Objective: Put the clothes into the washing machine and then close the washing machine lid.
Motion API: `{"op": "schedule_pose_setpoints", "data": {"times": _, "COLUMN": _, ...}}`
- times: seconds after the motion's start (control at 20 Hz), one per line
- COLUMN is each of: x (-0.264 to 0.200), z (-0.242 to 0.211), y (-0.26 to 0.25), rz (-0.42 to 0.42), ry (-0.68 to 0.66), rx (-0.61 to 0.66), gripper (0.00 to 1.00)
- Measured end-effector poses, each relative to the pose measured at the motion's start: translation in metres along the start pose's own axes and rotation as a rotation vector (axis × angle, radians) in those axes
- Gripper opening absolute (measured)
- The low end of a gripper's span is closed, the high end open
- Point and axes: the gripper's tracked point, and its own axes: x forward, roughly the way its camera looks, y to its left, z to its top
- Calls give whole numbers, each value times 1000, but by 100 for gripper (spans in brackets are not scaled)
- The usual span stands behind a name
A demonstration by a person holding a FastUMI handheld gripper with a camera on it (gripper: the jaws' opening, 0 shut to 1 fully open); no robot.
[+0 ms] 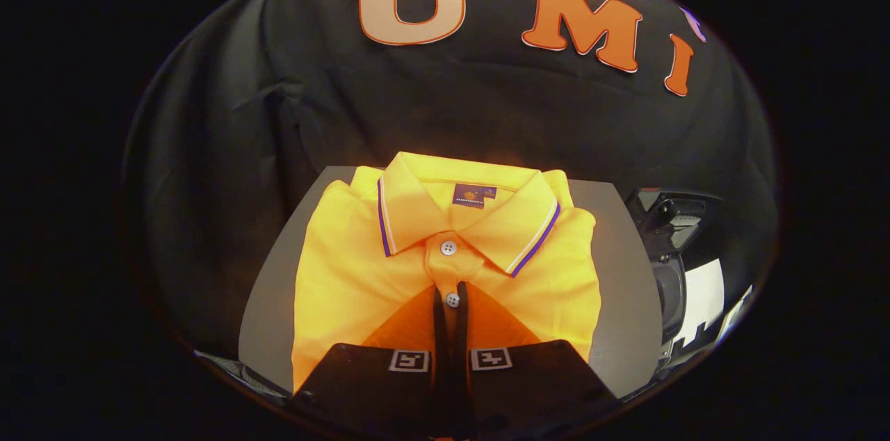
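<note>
- At the frame's centre, a folded yellow polo shirt (pixel 445 267) lies on a grey table (pixel 619 288), collar toward the black cloth wall.
- Low in the frame, the gripper (pixel 450 298) has its fingers nearly together, pinching the shirt's button placket.
- At the right edge, a dark machine (pixel 671 225) stands beside the table.

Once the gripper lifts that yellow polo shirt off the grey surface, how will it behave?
The yellow polo shirt is folded knit cloth, so it will likely droop and unfold. The gripper has its fingers nearly together around the placket by a button; whether both press is unclear, and a thin pinch may slip. It probably drags on the grey surface rather than sliding cleanly.
</note>
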Motion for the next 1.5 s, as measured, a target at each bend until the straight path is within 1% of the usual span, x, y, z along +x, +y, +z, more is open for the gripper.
{"op": "schedule_pose_setpoints", "data": {"times": 0.1, "x": 0, "z": 0, "y": 2, "rz": 9, "ry": -12, "rx": -4, "gripper": 8}}
{"op": "schedule_pose_setpoints", "data": {"times": 0.3, "x": -2, "z": 3, "y": 0, "rz": 18, "ry": -18, "rx": 37, "gripper": 9}}
{"op": "schedule_pose_setpoints", "data": {"times": 0.35, "x": -4, "z": 6, "y": -1, "rz": 20, "ry": -37, "rx": 49, "gripper": 8}}
{"op": "schedule_pose_setpoints", "data": {"times": 0.45, "x": -15, "z": 13, "y": -5, "rz": 31, "ry": -55, "rx": 65, "gripper": 8}}
{"op": "schedule_pose_setpoints", "data": {"times": 0.65, "x": -51, "z": 43, "y": -22, "rz": 35, "ry": -154, "rx": 74, "gripper": 8}}
{"op": "schedule_pose_setpoints", "data": {"times": 0.85, "x": -84, "z": 67, "y": -40, "rz": 67, "ry": -240, "rx": 123, "gripper": 8}}
{"op": "schedule_pose_setpoints", "data": {"times": 1.25, "x": -161, "z": 102, "y": -115, "rz": 166, "ry": -403, "rx": 181, "gripper": 8}}
{"op": "schedule_pose_setpoints", "data": {"times": 1.35, "x": -180, "z": 109, "y": -143, "rz": 178, "ry": -434, "rx": 185, "gripper": 8}}
{"op": "schedule_pose_setpoints", "data": {"times": 1.5, "x": -207, "z": 123, "y": -194, "rz": 169, "ry": -484, "rx": 179, "gripper": 8}}
